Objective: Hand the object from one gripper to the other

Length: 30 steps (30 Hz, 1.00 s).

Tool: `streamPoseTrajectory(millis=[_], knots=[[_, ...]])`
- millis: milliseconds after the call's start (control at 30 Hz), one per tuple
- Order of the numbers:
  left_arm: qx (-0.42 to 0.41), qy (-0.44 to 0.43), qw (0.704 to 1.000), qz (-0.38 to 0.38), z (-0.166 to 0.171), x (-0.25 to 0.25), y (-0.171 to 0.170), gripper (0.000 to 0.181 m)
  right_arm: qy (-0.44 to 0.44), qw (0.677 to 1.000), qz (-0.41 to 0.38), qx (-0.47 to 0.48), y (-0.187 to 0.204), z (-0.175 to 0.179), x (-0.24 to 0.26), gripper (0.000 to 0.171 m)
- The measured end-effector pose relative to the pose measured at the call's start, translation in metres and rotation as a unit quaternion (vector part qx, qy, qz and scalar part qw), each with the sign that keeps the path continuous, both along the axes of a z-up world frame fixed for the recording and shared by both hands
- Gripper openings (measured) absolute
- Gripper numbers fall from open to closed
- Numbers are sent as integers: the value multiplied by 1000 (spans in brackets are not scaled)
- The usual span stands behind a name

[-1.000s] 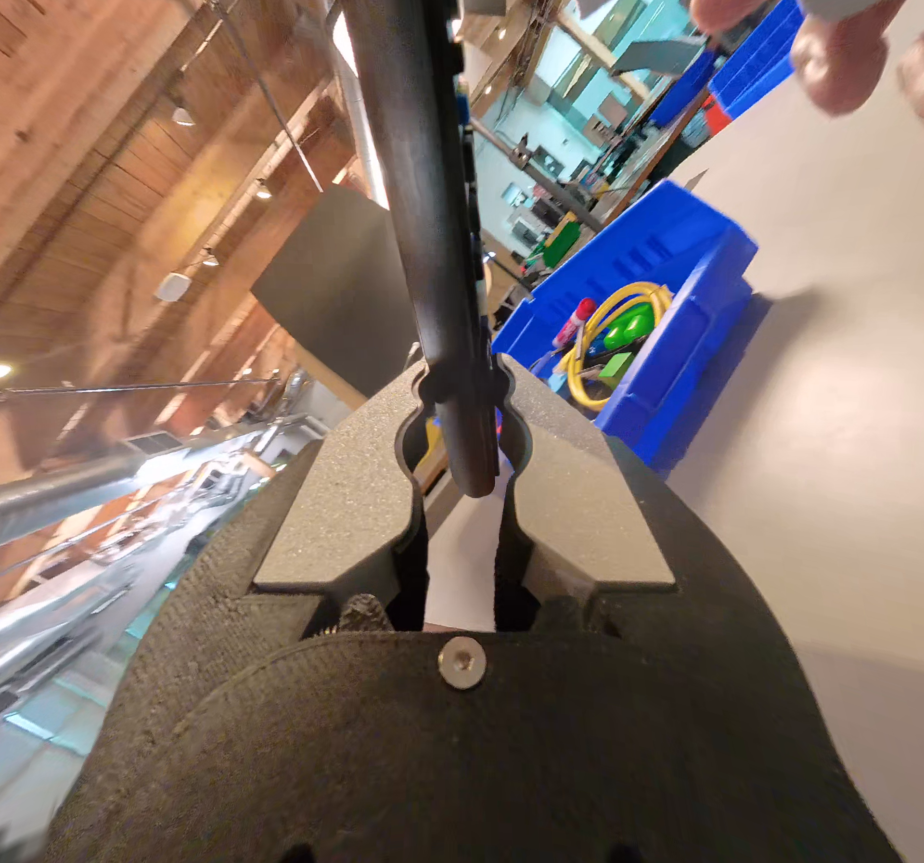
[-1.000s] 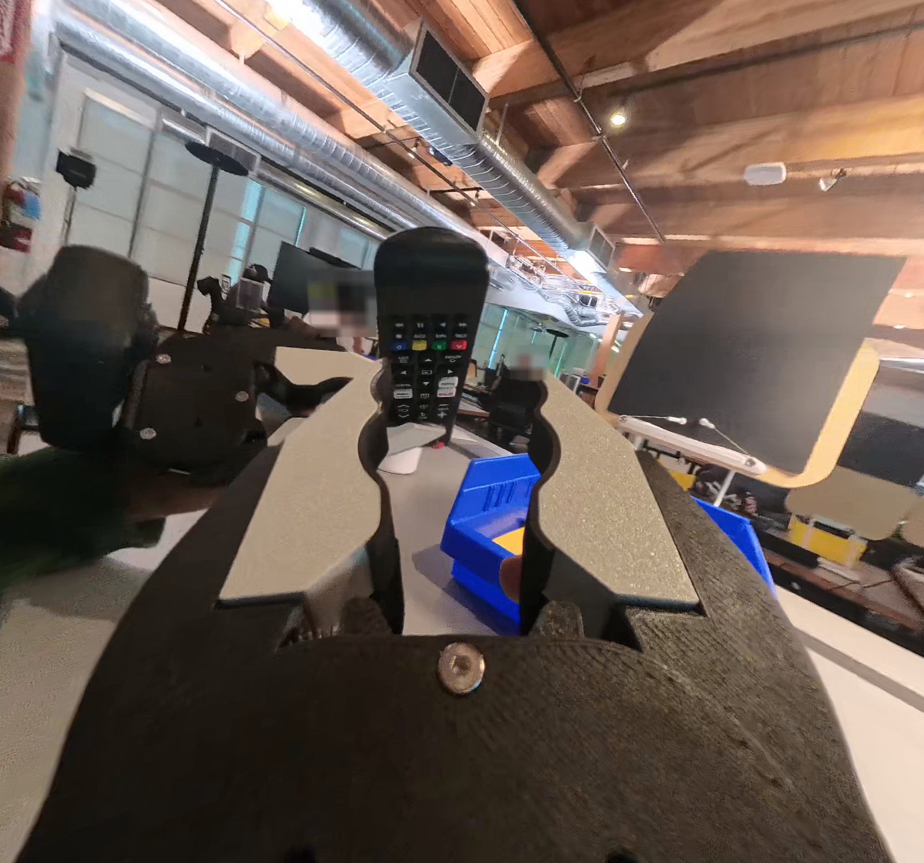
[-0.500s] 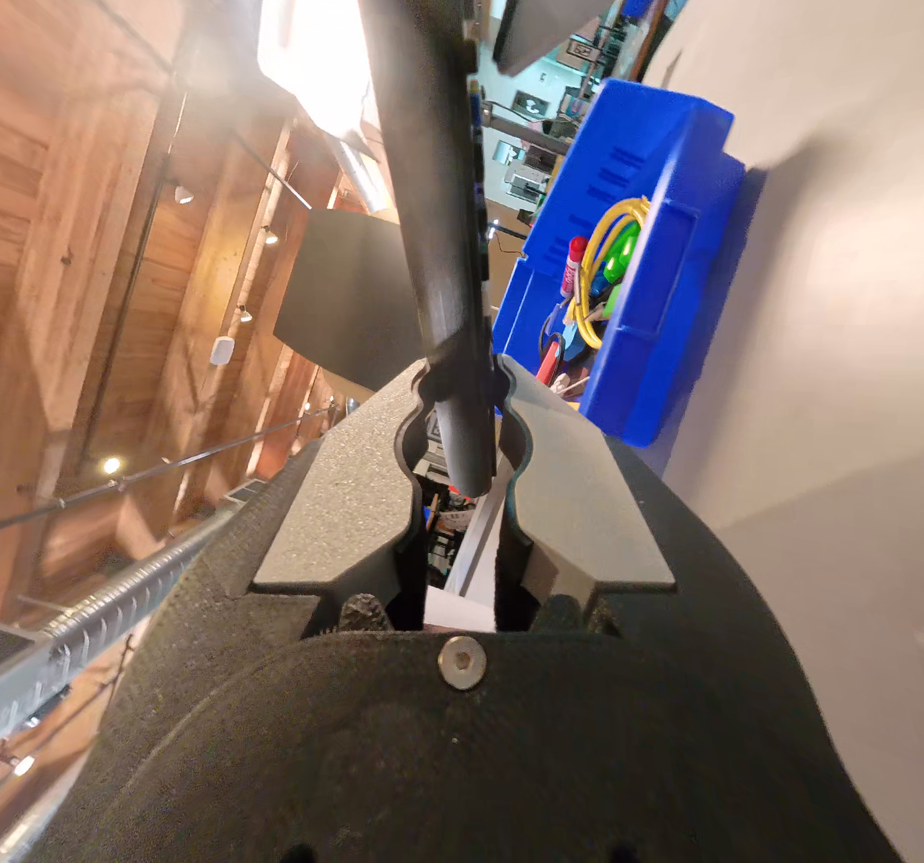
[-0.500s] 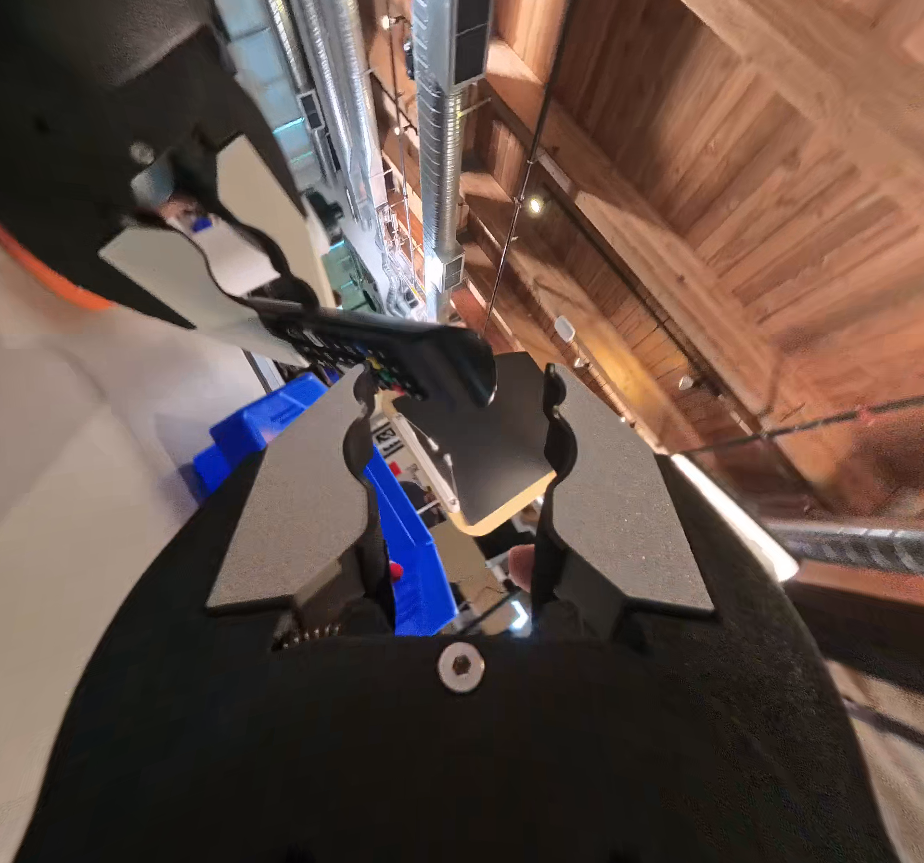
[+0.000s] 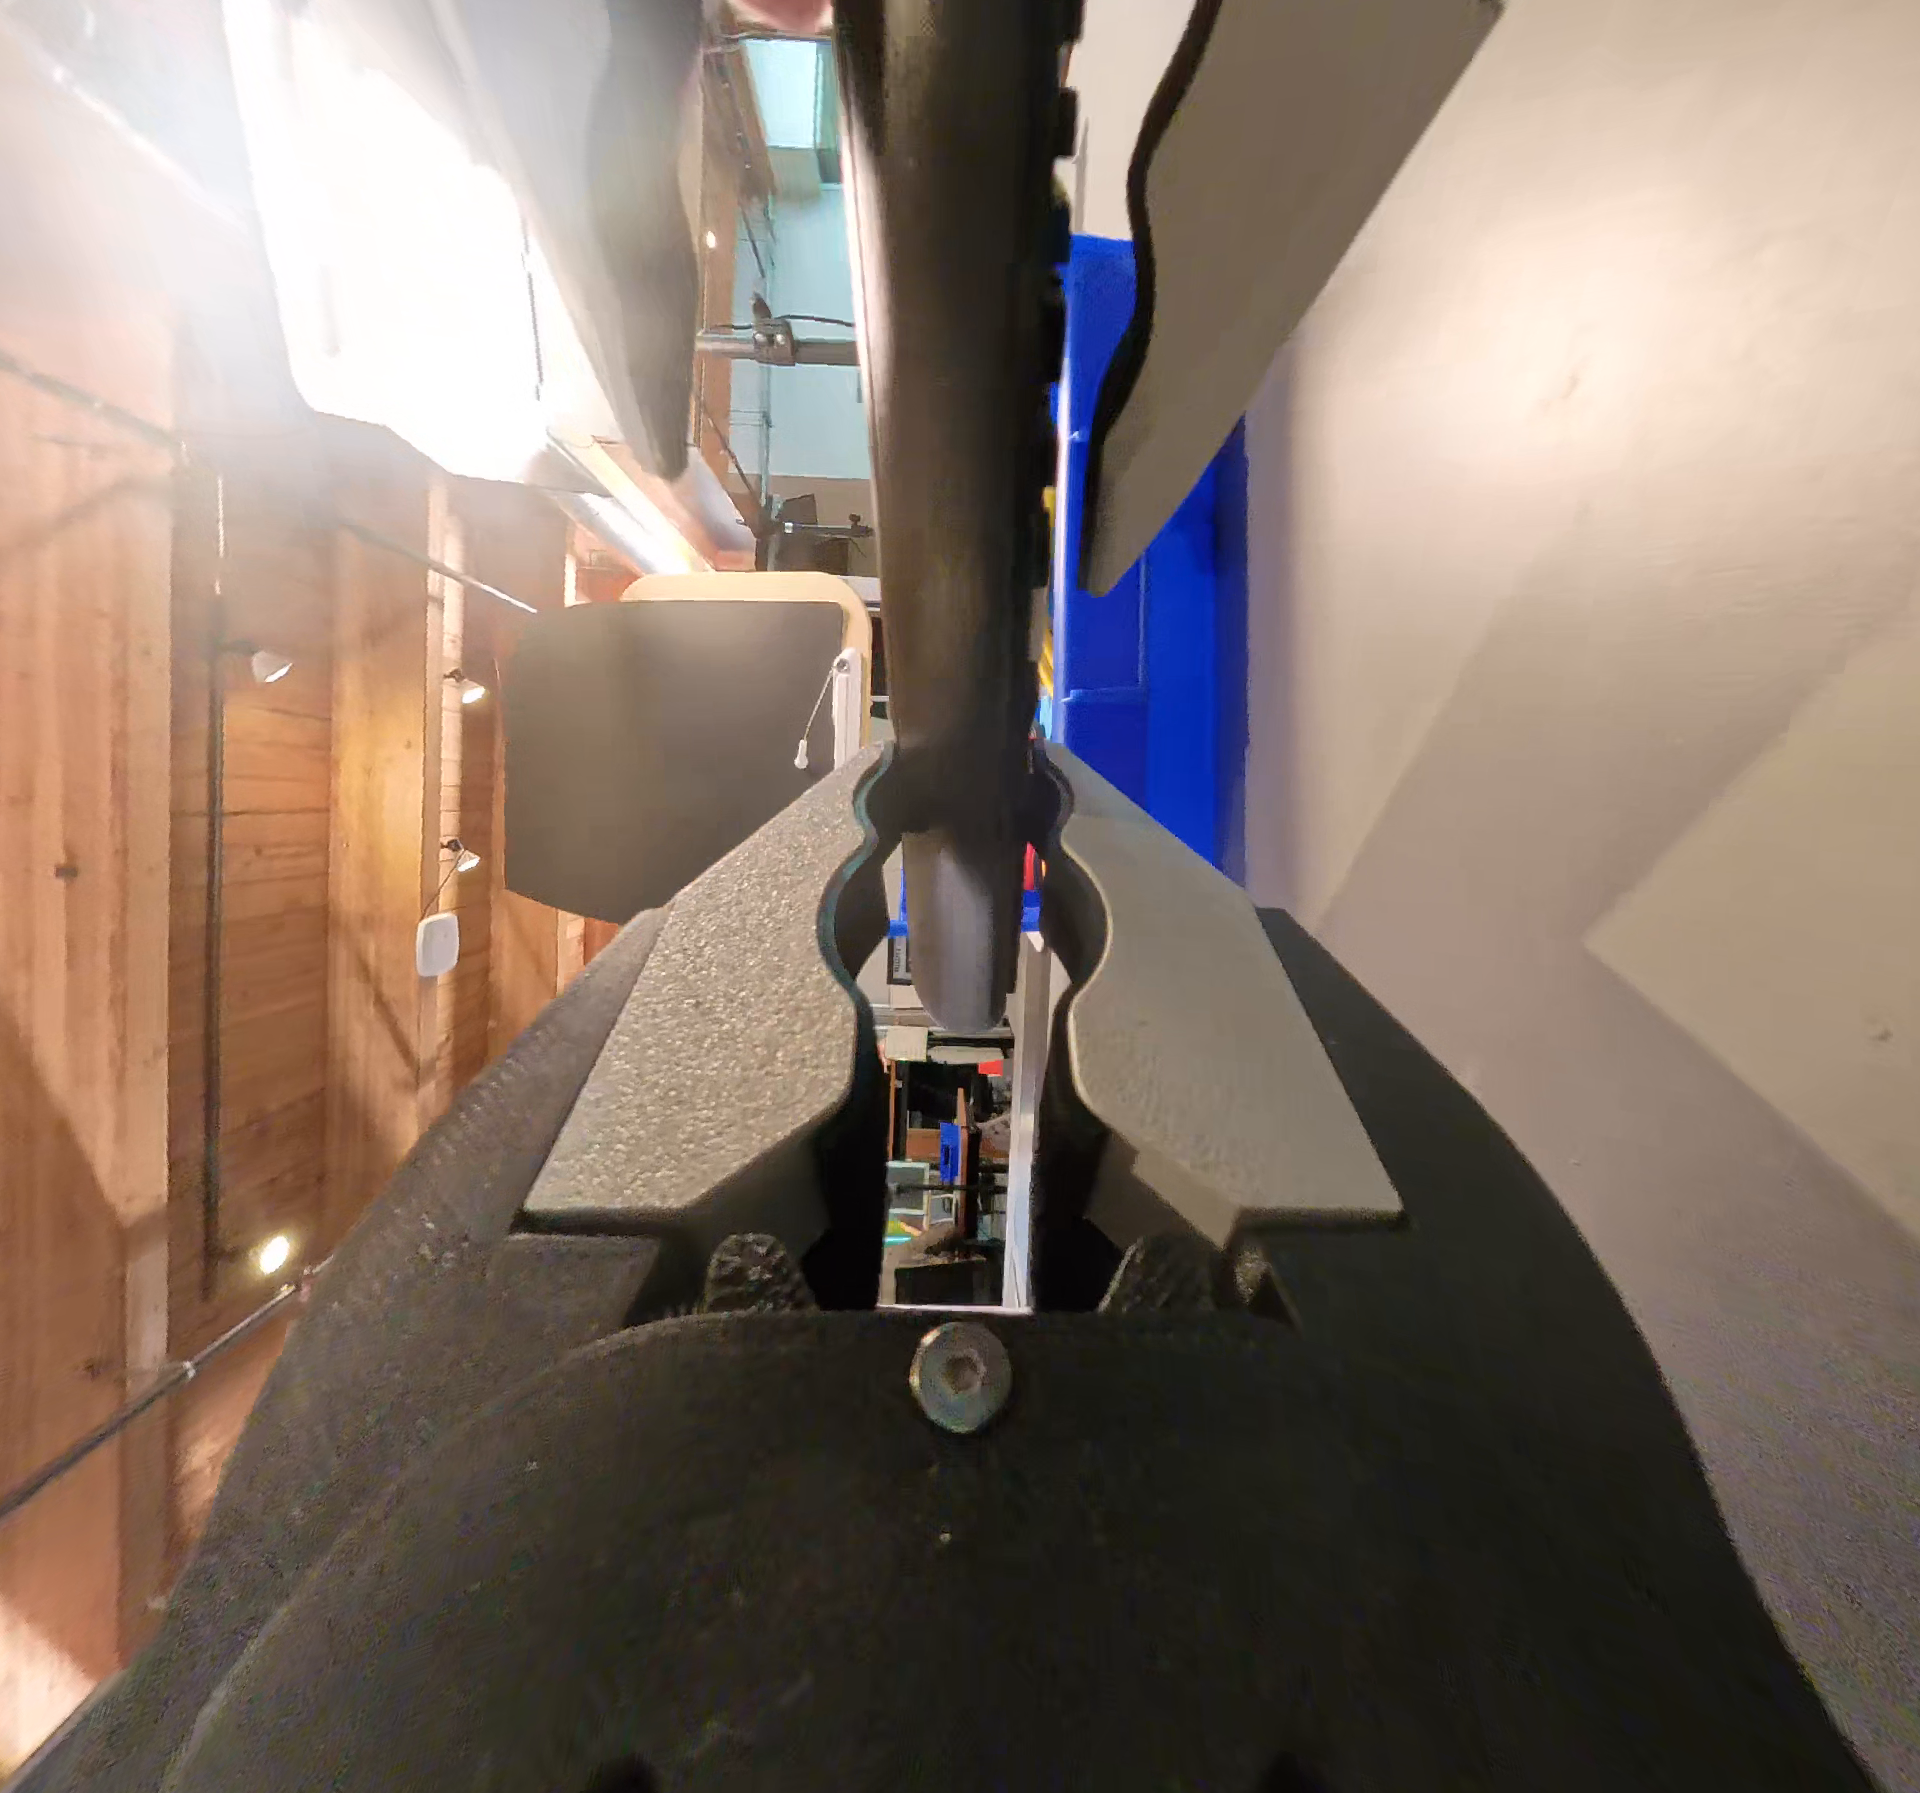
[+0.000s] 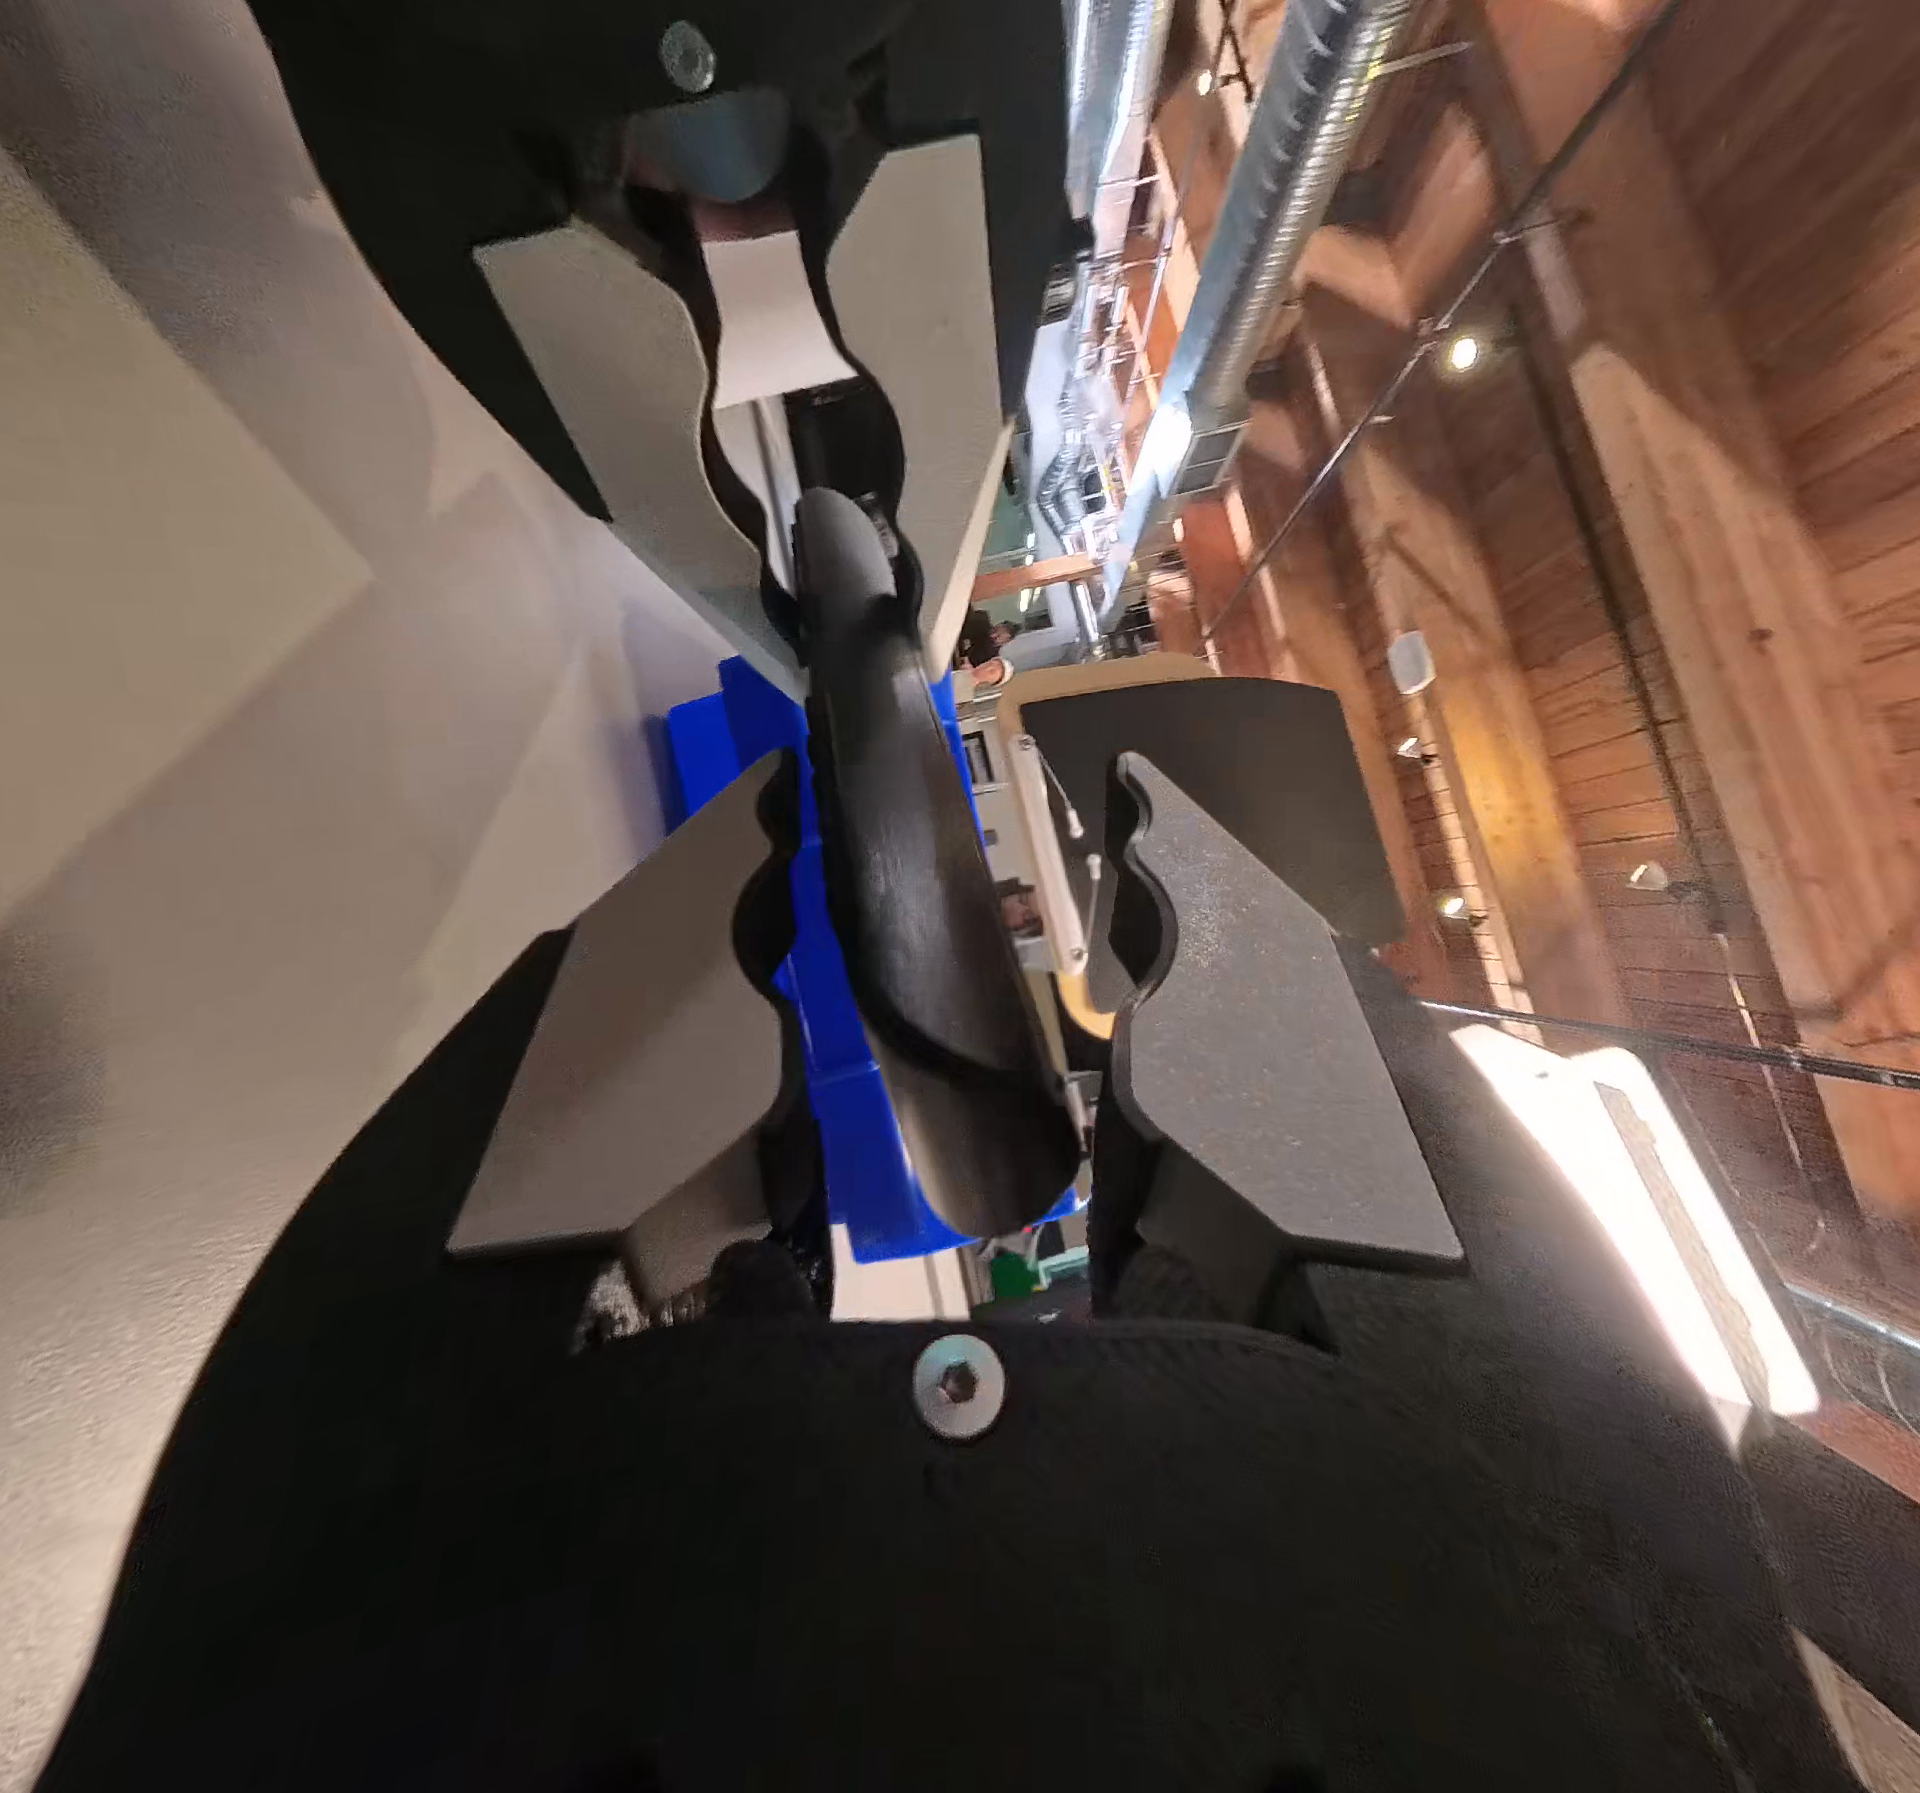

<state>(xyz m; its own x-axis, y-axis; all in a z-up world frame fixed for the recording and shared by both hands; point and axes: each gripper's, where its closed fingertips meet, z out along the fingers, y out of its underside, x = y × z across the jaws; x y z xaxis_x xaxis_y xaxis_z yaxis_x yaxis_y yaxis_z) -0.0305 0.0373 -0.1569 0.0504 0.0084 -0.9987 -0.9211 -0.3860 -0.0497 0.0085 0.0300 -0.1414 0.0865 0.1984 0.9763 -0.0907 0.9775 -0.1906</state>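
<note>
Left gripper (image 5: 961, 808) clamps the remote's (image 5: 951, 413) near end, offering its far end between the right gripper's (image 6: 940, 870) wide-apart jaws for the takeover.

Two matching handheld grippers, black bodies with grey fingers

The left gripper (image 5: 961, 787) and right gripper (image 6: 951, 870) each have a coarse, ribbed black shell, one silver hex screw at centre and flat, grainy grey fingers (image 5: 727, 1016) with wavy, scalloped inner edges; knurled black parts, perhaps gears, sit at the finger roots.
</note>
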Motion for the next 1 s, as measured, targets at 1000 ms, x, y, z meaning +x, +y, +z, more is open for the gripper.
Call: streamPoseTrajectory(millis=[1000], knots=[[-49,-22,999,12,-19,12,9,23,-31,999,17,0,-9,-14,-1,50]])
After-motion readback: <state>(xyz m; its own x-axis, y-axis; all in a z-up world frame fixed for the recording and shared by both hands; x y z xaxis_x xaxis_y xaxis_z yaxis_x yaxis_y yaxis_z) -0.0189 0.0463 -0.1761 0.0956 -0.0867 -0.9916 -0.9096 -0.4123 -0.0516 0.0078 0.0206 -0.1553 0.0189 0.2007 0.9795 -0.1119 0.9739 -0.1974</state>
